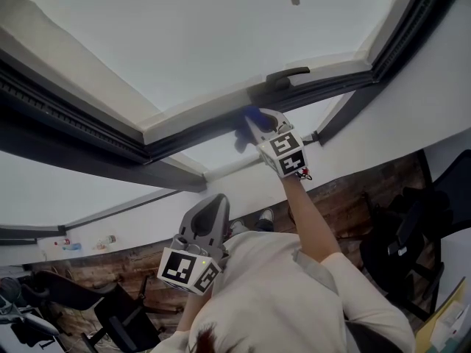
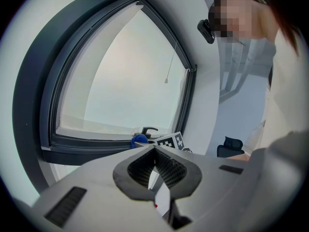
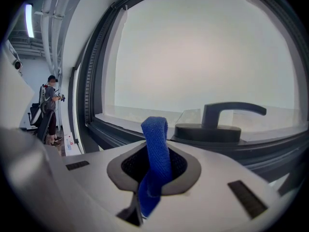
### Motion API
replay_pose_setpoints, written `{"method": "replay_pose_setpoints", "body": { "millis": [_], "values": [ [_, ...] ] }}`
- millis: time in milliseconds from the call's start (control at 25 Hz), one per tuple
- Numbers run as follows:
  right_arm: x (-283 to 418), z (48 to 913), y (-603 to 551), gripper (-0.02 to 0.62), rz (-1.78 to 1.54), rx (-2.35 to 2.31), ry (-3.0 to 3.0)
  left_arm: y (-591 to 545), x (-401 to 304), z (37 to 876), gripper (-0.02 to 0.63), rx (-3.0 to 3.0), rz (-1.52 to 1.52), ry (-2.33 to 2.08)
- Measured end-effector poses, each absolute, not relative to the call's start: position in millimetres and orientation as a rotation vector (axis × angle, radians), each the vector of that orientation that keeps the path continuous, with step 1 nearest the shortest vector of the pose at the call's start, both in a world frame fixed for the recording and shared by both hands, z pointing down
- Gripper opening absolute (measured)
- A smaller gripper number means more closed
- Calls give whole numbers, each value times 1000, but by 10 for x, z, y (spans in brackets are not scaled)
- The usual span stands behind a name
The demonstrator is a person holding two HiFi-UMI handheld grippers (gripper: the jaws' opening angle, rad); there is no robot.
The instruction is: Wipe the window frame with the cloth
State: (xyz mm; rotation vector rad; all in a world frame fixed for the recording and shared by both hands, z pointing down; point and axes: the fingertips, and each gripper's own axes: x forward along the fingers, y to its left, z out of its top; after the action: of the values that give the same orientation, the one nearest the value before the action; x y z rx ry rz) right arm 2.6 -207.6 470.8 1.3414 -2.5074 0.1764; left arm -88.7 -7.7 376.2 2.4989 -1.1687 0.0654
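Cloth [image 3: 155,129] sits pinched in right claw [image 3: 153,153] at window frame [image 1: 199,129]; left claw [image 2: 154,149] closed, empty.

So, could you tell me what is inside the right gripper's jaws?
A blue cloth is pinched in the right gripper, its folded loop poking out near the window handle. Its lower end vanishes between the jaws, so its full extent is hidden.

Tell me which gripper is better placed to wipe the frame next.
Right. The right gripper is shut on the blue cloth, up at the window frame. The left gripper is shut, empty, and lower, away from the frame.
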Motion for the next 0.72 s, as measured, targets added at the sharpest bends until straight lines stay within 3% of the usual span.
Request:
{"method": "replay_pose_setpoints", "body": {
  "millis": [720],
  "values": [
    [387,4712,-2140,49,188,1460,-2442,-85,-1019,3760,9,2500,68,-1161]
  ]
}}
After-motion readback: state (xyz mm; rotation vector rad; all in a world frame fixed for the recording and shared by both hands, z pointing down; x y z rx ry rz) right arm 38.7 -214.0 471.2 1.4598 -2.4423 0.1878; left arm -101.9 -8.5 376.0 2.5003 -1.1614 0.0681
